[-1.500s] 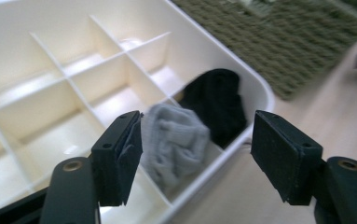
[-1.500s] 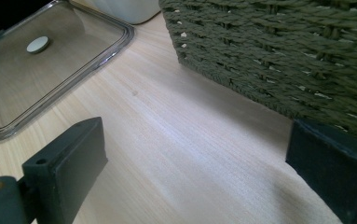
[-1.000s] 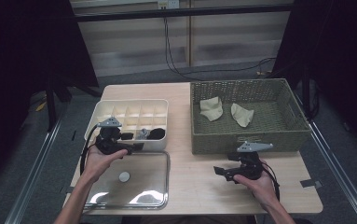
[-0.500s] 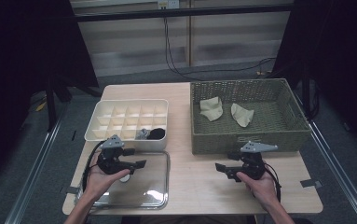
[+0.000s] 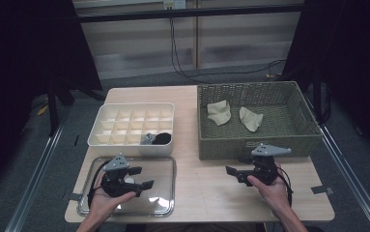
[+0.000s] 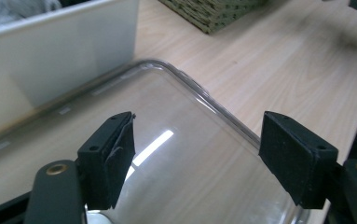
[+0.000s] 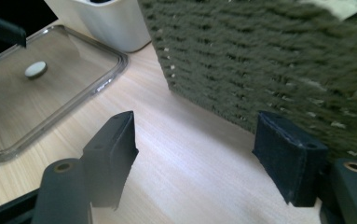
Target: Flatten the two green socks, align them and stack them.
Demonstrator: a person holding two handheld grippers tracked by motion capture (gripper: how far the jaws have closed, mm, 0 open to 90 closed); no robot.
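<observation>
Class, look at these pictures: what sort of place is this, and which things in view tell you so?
Probably a lab or recording workspace, not a home: a small wooden table boxed in by black curtains, loose cables on the floor behind, and a sorting box and wicker basket laid out for practice.

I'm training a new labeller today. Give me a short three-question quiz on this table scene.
1. True or false: the left gripper hangs over the clear lid.
2. How many pale cloths lie in the wicker basket? A) one B) two C) four
3. Fill in: the dark rolled items sit in the front row of the white ____ box.

Key:
1. True; its jaws stand apart above the lid.
2. B.
3. Divided (compartment) box. The right gripper is open too, over bare table.
</observation>
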